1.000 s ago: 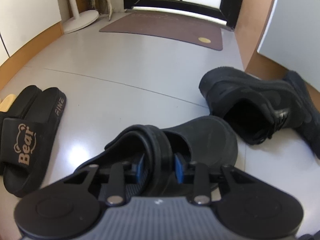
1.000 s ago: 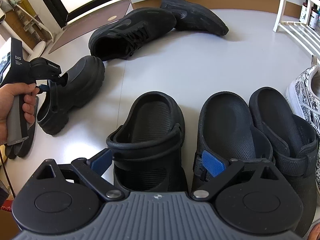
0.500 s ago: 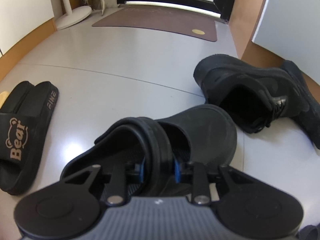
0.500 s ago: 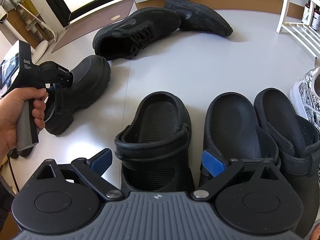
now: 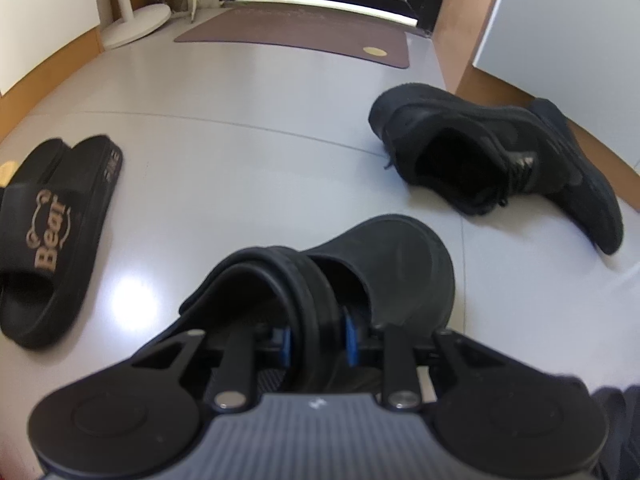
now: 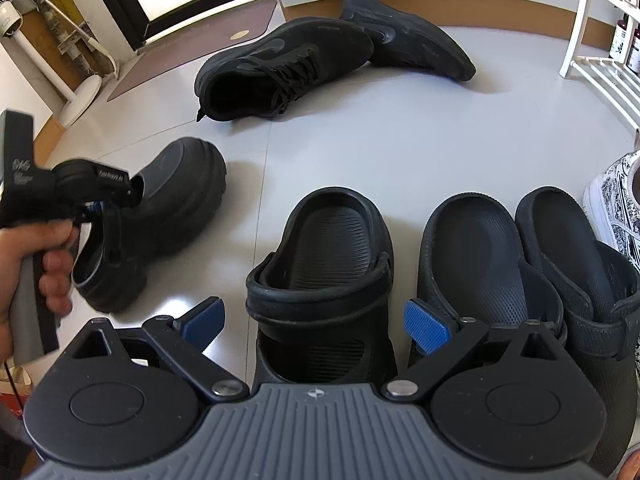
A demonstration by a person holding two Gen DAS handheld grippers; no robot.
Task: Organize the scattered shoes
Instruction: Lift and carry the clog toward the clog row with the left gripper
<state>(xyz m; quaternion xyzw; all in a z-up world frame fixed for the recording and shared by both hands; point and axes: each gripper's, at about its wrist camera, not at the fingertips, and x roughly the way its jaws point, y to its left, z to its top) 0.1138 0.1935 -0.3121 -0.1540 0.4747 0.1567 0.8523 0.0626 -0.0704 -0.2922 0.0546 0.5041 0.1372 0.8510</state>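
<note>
Left gripper [image 5: 316, 340]: its blue-padded fingers [image 5: 285, 345] are closing, clenched on the heel strap of a chunky black rubber clog [image 5: 384, 268], which tilts above the grey floor [image 5: 240, 168]. Right gripper [image 6: 314, 322]: fingers released and spread wide, hovering over a black strapped clog [image 6: 324, 264] that stands in a row just beside two dark slip-on clogs [image 6: 484, 264]. Two black lace-up sneakers [image 6: 288, 64] lie near the wall. A black "Bear" slide sandal [image 5: 52, 224] lies to the left.

Matt rubbery clog [image 5: 384, 264], glossy floor [image 5: 240, 160]
</note>
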